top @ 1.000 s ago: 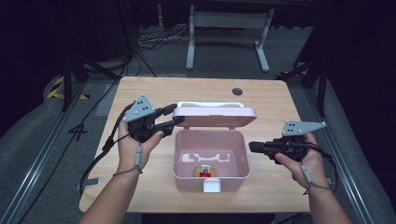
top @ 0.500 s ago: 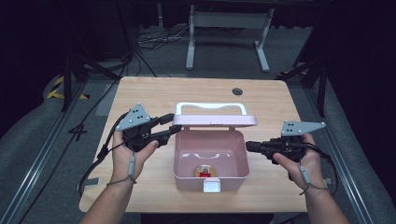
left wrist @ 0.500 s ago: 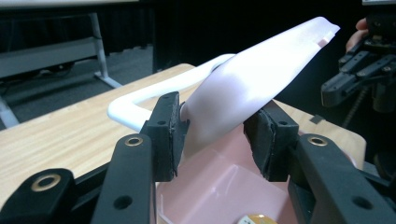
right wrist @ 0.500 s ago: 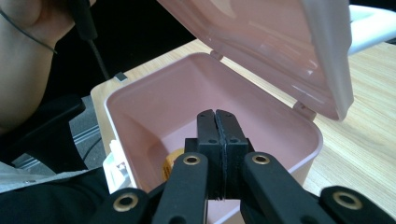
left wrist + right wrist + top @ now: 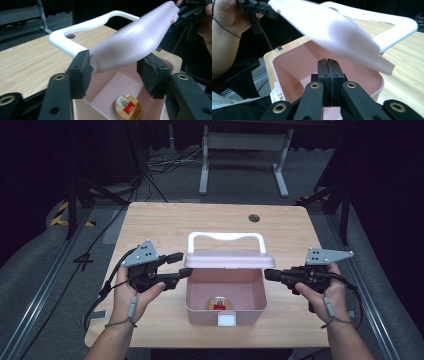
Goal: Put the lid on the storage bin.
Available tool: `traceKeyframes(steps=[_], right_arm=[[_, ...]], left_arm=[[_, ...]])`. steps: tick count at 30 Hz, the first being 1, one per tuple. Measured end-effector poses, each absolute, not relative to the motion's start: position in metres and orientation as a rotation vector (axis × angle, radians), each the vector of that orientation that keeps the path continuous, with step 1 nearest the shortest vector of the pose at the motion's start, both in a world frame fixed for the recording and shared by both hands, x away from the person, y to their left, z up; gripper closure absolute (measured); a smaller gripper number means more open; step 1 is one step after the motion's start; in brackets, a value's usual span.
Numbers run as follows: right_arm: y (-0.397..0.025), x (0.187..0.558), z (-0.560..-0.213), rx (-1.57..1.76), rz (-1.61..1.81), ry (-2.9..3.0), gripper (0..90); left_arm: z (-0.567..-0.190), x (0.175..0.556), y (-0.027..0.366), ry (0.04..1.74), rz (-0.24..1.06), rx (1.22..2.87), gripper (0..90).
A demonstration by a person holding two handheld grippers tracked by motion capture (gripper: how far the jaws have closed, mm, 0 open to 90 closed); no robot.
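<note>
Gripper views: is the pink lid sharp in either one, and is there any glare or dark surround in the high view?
Left gripper view: the lid is smeared and soft while the tongs' pads stay crisp. Right gripper view: the lid is washed out and blurred, the shut tongs sharp. High view: the table is evenly lit, with no strong glare, and the surroundings are dark.

The box [image 5: 225, 292] and lid [image 5: 130, 48] look like smooth pink plastic with a soft sheen; the handle [image 5: 82, 26] is glossy white; the table [image 5: 165, 222] is matt wood grain.

Half-lowered lid [image 5: 223, 259] overhanging pink box [image 5: 200, 307] — narrow front gap, bare table [image 5: 160, 220] around
</note>
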State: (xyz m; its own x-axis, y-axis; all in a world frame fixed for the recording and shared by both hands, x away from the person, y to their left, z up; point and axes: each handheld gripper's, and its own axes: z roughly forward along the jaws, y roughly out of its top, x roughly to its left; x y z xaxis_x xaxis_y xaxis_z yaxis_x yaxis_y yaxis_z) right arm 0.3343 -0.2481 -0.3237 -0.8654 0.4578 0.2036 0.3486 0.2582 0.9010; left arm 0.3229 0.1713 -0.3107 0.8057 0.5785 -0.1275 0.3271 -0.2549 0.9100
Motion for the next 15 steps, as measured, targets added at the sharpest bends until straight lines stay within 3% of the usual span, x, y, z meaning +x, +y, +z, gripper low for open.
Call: traceKeyframes(steps=[15], right_arm=[[-0.246,0.338,-0.323,0.761,1.711,2.406,90.0]], left_arm=[[-0.316,0.322,0.184,0.73,0.276,1.917,39.2]])
